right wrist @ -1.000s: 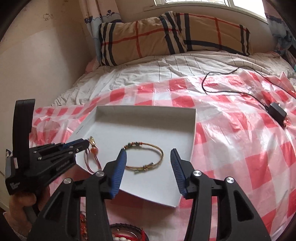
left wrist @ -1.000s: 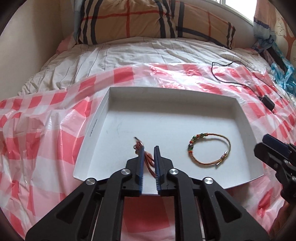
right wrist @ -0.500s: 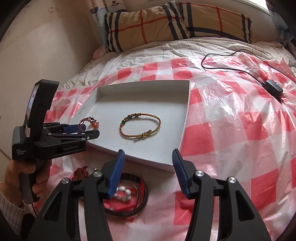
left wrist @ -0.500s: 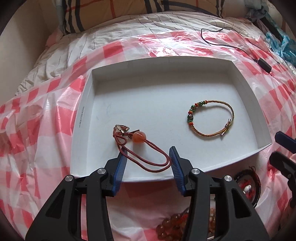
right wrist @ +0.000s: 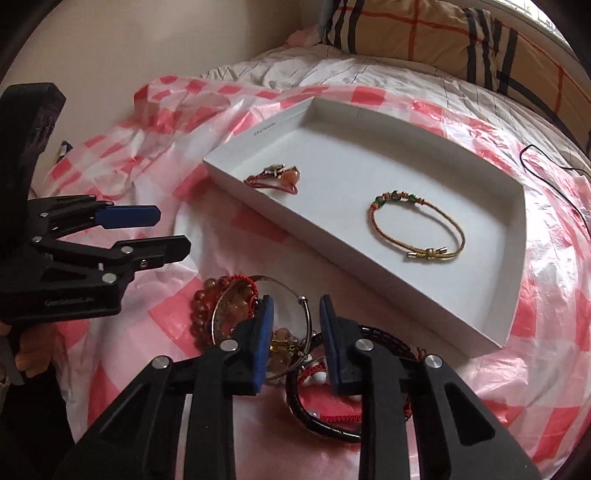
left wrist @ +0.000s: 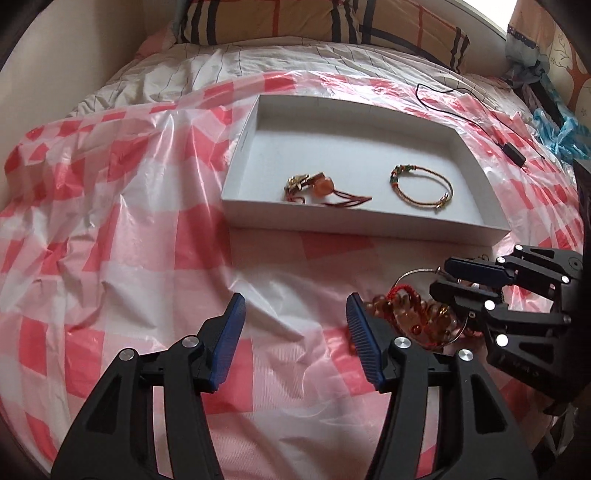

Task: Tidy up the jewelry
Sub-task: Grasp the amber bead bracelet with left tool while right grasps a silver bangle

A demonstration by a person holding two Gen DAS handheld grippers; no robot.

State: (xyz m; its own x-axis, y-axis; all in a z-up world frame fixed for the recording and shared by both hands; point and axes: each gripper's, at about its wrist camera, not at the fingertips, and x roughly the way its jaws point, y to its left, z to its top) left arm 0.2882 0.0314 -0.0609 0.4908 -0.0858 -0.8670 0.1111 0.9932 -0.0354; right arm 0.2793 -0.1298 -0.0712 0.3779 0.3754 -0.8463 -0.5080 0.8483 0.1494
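A white tray [left wrist: 369, 227] [right wrist: 280, 129] lies on the red-checked plastic sheet. In it lie a red cord necklace with an orange stone [left wrist: 321, 186] [right wrist: 280, 177] and a gold cord bracelet with green beads [left wrist: 421, 186] [right wrist: 415, 229]. A pile of loose jewelry [left wrist: 413, 314] [right wrist: 229, 306] lies in front of the tray: amber bead strands, a thin metal bangle [right wrist: 291, 291], a black bracelet [right wrist: 317, 417]. My left gripper [left wrist: 295, 321] [right wrist: 166, 232] is open and empty, left of the pile. My right gripper [right wrist: 293, 317] [left wrist: 443, 277] is low over the pile, jaws partly open around the bangle.
A striped pillow [left wrist: 314, 18] lies at the bed's head by the wall. A black cable with an adapter [left wrist: 513, 153] lies right of the tray. Blue plastic [left wrist: 557, 129] sits at the far right edge.
My left gripper let go of the red cord necklace in the tray, opened, and drew back left. My right gripper dropped onto the jewelry pile and narrowed around the bangle.
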